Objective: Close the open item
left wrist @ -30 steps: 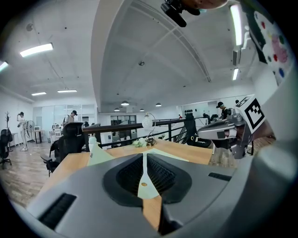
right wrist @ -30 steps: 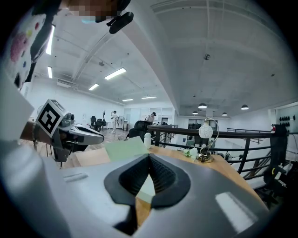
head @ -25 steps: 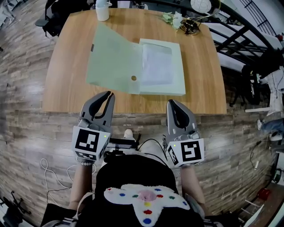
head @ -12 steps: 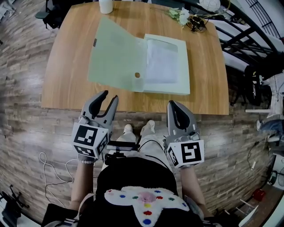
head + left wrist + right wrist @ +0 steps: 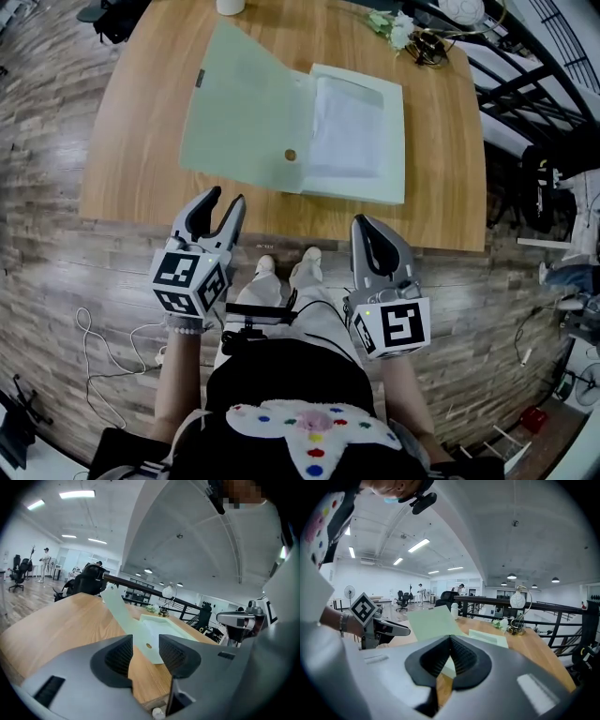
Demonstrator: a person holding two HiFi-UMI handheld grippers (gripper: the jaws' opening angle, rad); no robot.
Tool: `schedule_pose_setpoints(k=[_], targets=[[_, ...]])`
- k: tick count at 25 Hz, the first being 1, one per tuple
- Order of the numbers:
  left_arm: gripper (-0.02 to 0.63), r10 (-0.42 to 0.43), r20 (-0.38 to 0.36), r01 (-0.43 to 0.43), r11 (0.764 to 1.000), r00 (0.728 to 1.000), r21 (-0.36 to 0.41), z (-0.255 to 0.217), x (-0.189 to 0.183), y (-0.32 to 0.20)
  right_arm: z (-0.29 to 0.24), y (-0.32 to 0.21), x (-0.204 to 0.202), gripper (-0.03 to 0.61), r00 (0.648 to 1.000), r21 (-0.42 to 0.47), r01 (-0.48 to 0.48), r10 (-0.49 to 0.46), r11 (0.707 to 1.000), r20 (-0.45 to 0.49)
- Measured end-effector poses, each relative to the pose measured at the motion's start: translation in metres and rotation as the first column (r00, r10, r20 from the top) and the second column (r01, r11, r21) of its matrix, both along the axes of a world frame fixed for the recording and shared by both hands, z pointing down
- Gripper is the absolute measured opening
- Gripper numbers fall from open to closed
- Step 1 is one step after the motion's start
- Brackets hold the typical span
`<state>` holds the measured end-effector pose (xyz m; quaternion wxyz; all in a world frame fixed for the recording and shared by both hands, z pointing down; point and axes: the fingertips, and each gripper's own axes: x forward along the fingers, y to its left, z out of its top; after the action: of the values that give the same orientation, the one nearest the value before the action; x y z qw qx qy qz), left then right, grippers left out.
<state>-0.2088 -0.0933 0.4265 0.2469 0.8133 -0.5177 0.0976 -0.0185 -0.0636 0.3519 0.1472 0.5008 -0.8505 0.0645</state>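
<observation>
A pale green document case (image 5: 251, 105) lies open on the wooden table (image 5: 141, 159). Its lid is spread to the left, with a small brass snap (image 5: 290, 156) near the hinge, and its tray of white papers (image 5: 349, 131) is to the right. My left gripper (image 5: 226, 199) hovers just short of the table's near edge; its jaws are opening with nothing between them. The right gripper (image 5: 364, 223) is shut and empty, also short of the edge. The left gripper view shows the case (image 5: 140, 620) beyond the open left gripper (image 5: 145, 653). Past the shut right gripper (image 5: 450, 654), the right gripper view shows the lid (image 5: 433, 619).
A white bottle (image 5: 230, 5) stands at the table's far edge, with flowers and a small lamp (image 5: 405, 32) at the far right corner. A black railing (image 5: 525, 66) runs to the right of the table. Cables (image 5: 94, 337) lie on the wood floor at my left.
The left gripper's jaws have spread from shut to apart. The right gripper has stayed shut. The table has slid slightly upward in the head view.
</observation>
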Motion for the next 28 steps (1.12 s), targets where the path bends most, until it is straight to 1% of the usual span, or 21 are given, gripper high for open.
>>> schedule_pose_setpoints(k=[8, 17, 22, 25, 28], targets=[[0.170, -0.055, -0.007, 0.055, 0.997, 0.998, -0.049, 0.029, -0.001, -0.015, 0.014, -0.010, 0.010, 0.008, 1.000, -0.023, 0.005, -0.005, 1.000, -0.010], [0.179, -0.097, -0.071, 0.090, 0.991, 0.993, -0.097, 0.056, 0.012, -0.035, 0.037, -0.023, 0.031, 0.008, 1.000, -0.065, -0.029, 0.029, 0.997, -0.002], [0.179, -0.117, -0.078, 0.109, 0.989, 0.990, -0.104, 0.061, 0.016, -0.044, 0.049, -0.030, 0.040, 0.008, 0.999, -0.088, -0.035, 0.034, 0.996, -0.005], [0.178, -0.130, -0.082, 0.123, 0.988, 0.988, -0.092, 0.058, 0.018, -0.048, 0.054, -0.034, 0.048, 0.008, 0.999, -0.094, -0.045, 0.045, 0.995, -0.002], [0.178, -0.134, -0.095, 0.127, 0.989, 0.986, -0.074, 0.053, 0.022, -0.052, 0.059, -0.040, 0.060, 0.008, 0.997, -0.100, -0.075, 0.076, 0.992, 0.004]])
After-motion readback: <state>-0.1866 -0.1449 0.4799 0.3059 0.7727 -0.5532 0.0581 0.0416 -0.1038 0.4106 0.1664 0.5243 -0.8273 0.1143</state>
